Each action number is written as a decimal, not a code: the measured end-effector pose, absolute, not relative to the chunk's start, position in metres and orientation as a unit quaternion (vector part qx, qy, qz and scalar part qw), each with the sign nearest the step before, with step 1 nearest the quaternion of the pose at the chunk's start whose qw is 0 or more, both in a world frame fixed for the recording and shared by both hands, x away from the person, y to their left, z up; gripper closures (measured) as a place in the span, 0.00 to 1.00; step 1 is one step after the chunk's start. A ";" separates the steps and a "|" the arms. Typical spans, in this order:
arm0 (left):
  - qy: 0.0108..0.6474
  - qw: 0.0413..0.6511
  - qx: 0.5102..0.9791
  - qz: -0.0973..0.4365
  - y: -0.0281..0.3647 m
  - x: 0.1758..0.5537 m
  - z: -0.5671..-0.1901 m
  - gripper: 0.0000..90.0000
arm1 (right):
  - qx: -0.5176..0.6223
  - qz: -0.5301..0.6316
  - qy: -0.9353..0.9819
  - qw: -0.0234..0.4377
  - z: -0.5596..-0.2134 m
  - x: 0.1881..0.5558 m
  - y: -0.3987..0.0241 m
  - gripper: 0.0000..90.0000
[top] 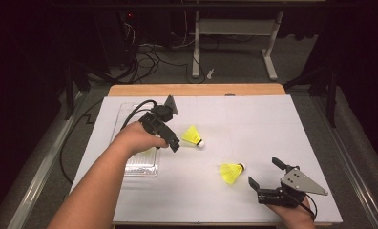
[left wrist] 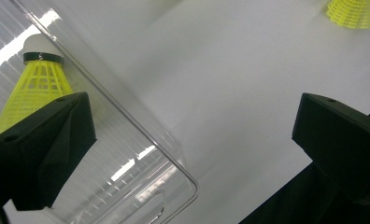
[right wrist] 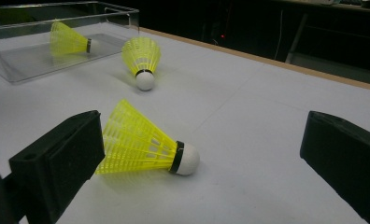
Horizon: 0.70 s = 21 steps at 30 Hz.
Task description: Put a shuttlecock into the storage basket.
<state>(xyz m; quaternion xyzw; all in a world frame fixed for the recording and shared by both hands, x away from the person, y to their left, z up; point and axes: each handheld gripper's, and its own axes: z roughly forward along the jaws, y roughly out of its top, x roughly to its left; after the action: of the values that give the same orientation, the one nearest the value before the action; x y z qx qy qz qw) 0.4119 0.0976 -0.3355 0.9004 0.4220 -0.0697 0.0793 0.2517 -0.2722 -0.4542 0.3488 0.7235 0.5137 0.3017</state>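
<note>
Three yellow shuttlecocks with white corks are here. One lies inside the clear plastic tray (top: pixel 141 166), and the left gripper view has it (left wrist: pixel 37 86) just behind the tray's wall (left wrist: pixel 127 116). My left gripper (top: pixel 173 143) hangs open over the tray's right edge with nothing between its jaws. The second shuttlecock (top: pixel 193 136) lies on the white sheet just right of that gripper. On its side nearer the front lies the third one (top: pixel 231 172), cork pointing right. My right gripper (top: pixel 265 172) stands open right beside it, and it (right wrist: pixel 145 144) lies between the jaws, apart from both.
A white sheet (top: pixel 258 119) covers the table, with a wooden strip (top: pixel 196 89) bare along the far edge. The tray stands at the left of the sheet. Beyond the table are cables and a desk frame (top: pixel 235 28) on the floor.
</note>
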 end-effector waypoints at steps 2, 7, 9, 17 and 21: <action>0.419 0.079 0.902 -0.071 0.095 0.412 -0.336 0.01 | 0.349 0.513 0.724 0.302 -0.454 0.252 -0.272 0.01; 0.415 0.080 0.903 -0.072 0.089 0.414 -0.338 0.01 | 0.350 0.514 0.723 0.301 -0.454 0.251 -0.273 0.01; 0.414 0.079 0.904 -0.071 0.087 0.414 -0.338 0.01 | 0.350 0.514 0.723 0.301 -0.454 0.251 -0.273 0.01; 0.410 0.085 0.905 -0.075 0.075 0.419 -0.339 0.01 | 0.350 0.515 0.722 0.301 -0.454 0.251 -0.274 0.01; 0.408 0.083 0.906 -0.078 0.070 0.421 -0.341 0.01 | 0.351 0.517 0.720 0.301 -0.453 0.250 -0.275 0.01</action>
<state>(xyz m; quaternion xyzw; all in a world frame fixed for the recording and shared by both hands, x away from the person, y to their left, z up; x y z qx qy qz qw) 0.4213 0.0696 -0.3411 0.9059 0.4078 -0.0779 0.0831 0.2502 -0.2752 -0.4533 0.3513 0.7202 0.5169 0.3010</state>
